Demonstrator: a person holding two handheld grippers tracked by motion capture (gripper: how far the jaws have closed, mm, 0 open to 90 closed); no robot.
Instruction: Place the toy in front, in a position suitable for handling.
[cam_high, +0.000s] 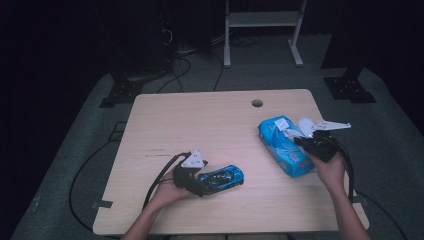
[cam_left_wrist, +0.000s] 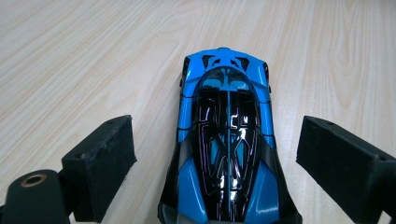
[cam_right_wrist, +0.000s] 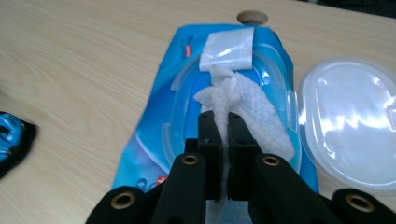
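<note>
Now the wood-grain bench (cam_high: 210, 120) carries a soft blue wipes pack (cam_right_wrist: 154, 140), lid (cam_right_wrist: 348, 121) flipped open. The right tool (cam_right_wrist: 223, 140) is clamped on a fluffy white wipe (cam_right_wrist: 252, 107) at the pack's opening; pulling it free looks next. The left tool (cam_left_wrist: 215, 158), jaws apart, straddles a glossy blue car (cam_left_wrist: 226, 140).

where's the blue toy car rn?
High view: the blue and black toy car sits near the wooden table's front edge, left side, between the open left claw's pads, untouched.

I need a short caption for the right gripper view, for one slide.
Right tool shut on a white wet wipe pulled from the open blue wipes pack on the wooden table.
</note>
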